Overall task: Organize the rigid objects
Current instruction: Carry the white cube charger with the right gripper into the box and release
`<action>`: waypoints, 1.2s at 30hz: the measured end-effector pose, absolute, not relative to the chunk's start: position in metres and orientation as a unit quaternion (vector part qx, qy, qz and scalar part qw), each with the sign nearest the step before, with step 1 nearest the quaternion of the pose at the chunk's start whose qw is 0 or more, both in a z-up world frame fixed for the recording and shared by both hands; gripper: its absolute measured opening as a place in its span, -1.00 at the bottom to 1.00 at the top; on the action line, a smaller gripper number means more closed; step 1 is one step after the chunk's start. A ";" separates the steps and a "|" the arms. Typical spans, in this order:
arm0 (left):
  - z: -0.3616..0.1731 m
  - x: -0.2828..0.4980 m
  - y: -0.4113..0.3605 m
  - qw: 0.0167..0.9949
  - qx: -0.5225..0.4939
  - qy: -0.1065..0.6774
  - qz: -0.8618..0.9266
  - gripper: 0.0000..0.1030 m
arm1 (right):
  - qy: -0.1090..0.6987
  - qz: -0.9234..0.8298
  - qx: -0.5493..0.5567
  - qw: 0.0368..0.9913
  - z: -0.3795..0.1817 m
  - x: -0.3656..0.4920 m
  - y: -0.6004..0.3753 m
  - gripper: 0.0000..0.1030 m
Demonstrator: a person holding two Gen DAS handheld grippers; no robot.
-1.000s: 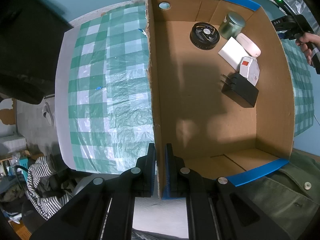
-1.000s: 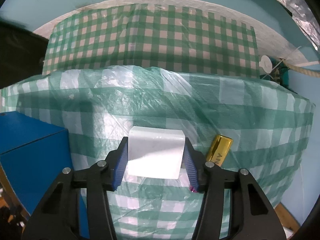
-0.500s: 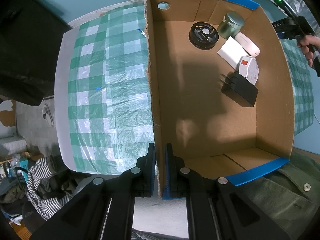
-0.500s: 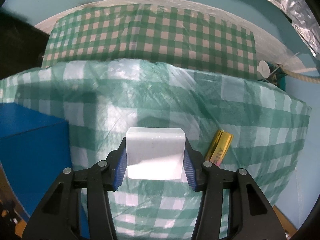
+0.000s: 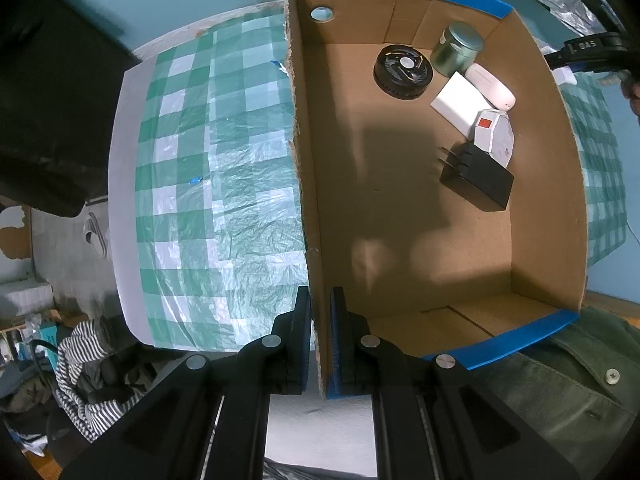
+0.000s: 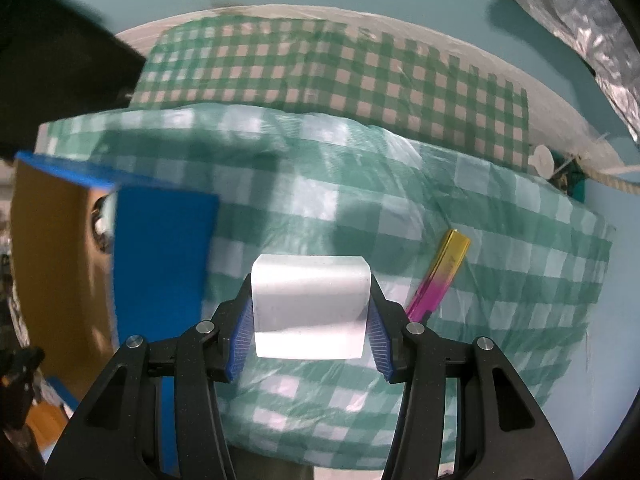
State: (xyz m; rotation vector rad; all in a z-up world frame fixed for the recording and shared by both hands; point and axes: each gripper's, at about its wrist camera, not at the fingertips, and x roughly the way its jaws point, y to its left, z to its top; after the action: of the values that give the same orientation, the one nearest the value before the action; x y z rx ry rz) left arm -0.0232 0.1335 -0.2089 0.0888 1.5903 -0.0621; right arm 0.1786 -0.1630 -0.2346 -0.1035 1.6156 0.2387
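My left gripper (image 5: 320,344) is shut on the near left wall of the blue-rimmed cardboard box (image 5: 308,184). Inside the box lie a black round fan (image 5: 403,66), a green tin (image 5: 456,49), a white flat block (image 5: 460,106), a white oval case (image 5: 490,86), a white plug (image 5: 494,132) and a black charger (image 5: 478,178). My right gripper (image 6: 310,312) is shut on a white block (image 6: 310,306), held above the checked cloth, right of the box (image 6: 160,248). A gold-pink bar (image 6: 440,272) lies on the cloth beside it.
The green checked cloth (image 5: 208,184) covers the table left of the box. Striped clothing (image 5: 80,368) lies below the table edge. A rope (image 6: 608,182) and foil (image 6: 560,24) sit at the far right. The right gripper (image 5: 588,50) shows past the box's far right wall.
My right gripper has lifted the white block off the cloth and swung toward the box, whose open side now shows. The left gripper still holds the box wall.
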 end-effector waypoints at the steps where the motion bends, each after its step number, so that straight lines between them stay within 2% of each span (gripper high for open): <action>1: -0.209 -0.023 0.134 0.699 0.040 0.713 -0.028 -0.84 | 0.717 0.114 -0.048 0.686 -0.228 0.176 -0.160 -0.04; 20: -0.207 -0.025 0.132 0.701 0.053 0.710 -0.039 -0.84 | 0.665 0.235 -0.121 0.699 -0.147 0.129 -0.084 -0.03; 36: -0.207 -0.024 0.132 0.702 0.056 0.709 -0.041 -0.84 | 0.643 0.338 -0.254 0.639 -0.178 0.073 -0.012 -0.04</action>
State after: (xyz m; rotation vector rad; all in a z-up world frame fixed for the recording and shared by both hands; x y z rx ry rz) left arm -0.0244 0.1319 -0.2068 0.1240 1.5771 -0.0913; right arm 0.0726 -0.0118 -0.1780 -0.5802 1.4665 0.7711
